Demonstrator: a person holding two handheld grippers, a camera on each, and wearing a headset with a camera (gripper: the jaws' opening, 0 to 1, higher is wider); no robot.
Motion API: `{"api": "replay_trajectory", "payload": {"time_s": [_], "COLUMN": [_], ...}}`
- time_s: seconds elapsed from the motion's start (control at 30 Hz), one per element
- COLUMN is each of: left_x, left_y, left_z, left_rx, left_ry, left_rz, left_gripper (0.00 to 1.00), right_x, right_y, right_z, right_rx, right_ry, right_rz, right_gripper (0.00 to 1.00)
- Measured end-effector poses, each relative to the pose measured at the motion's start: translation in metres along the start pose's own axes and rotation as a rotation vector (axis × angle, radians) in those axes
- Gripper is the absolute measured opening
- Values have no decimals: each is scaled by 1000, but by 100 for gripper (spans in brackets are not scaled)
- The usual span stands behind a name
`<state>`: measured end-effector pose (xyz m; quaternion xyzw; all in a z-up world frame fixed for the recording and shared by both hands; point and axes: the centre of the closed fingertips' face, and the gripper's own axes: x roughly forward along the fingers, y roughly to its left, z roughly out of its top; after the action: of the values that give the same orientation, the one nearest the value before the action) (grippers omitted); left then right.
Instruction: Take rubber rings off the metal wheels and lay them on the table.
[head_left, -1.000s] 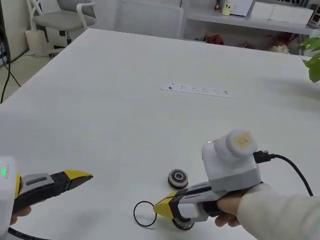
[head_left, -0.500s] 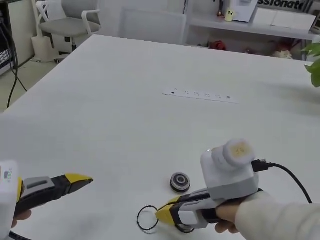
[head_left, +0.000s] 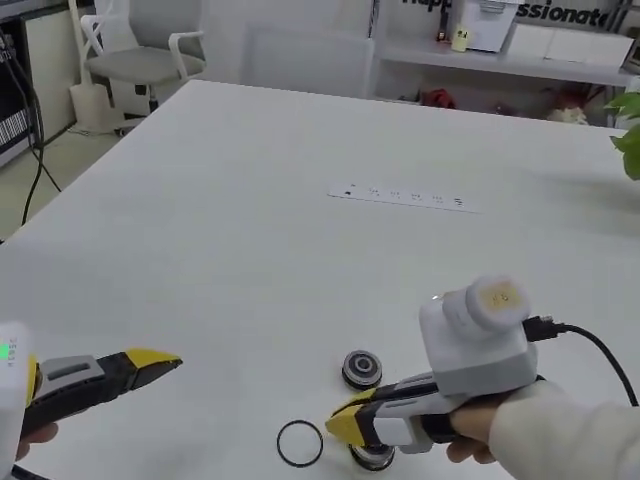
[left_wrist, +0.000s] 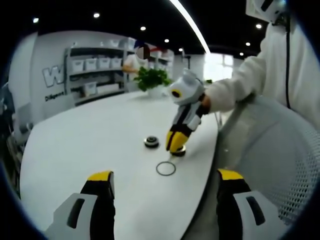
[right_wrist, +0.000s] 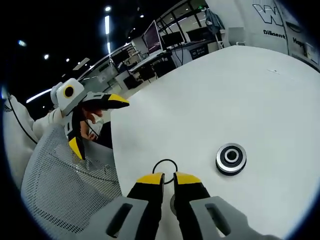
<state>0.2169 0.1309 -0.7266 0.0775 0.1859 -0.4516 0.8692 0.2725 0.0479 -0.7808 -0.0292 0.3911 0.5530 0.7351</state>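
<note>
A thin black rubber ring (head_left: 281, 444) lay flat on the big white table (head_left: 250, 230), close to the near edge. It was off the wheels and nothing touched it.

The right gripper (head_left: 345, 428), grey with yellow tips, was held low over the table just beside the ring. Its tips pointed at the ring but did not reach it. In the right gripper view its two jaws were pressed almost together, with only a thin crack between them and nothing pinched at the tips. A hand in a white sleeve held it.

A small round silver metal wheel (head_left: 361, 368) with a dark band round its edge sat on the table just behind the right gripper, a little way from the ring. A second metal wheel (head_left: 372, 459) sat under the right gripper. The gripper hid most of it, so I could not tell if it had a ring on it.

The left gripper (head_left: 158, 362) was far off to the left, up off the table and well apart from the ring and the wheels. In the left gripper view its jaws were spread wide with nothing in them.

A long white power strip (head_left: 403, 196) lay further back on the table. A grey office chair (head_left: 140, 62) stood past the far left corner, and a green plant (head_left: 630, 130) peeked in at the right.
</note>
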Motion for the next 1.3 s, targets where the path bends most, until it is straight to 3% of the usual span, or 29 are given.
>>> {"api": "replay_trajectory", "payload": {"time_s": [0.67, 0.93, 1.3], "left_x": [-2, -4, -3], "left_y": [-4, -5, -9], "left_z": [11, 16, 34], "left_rx": [12, 17, 26], "left_ry": [-6, -3, -20], "left_rz": [-5, -15, -40], "left_gripper": [85, 85, 87], "right_x": [-41, -55, -68], "right_y": [-1, -3, -11], "right_z": [4, -4, -12], "right_rx": [-39, -61, -71], "right_ry": [-66, -62, -65], "right_rz": [-20, -26, -43], "right_gripper": [10, 14, 19]}}
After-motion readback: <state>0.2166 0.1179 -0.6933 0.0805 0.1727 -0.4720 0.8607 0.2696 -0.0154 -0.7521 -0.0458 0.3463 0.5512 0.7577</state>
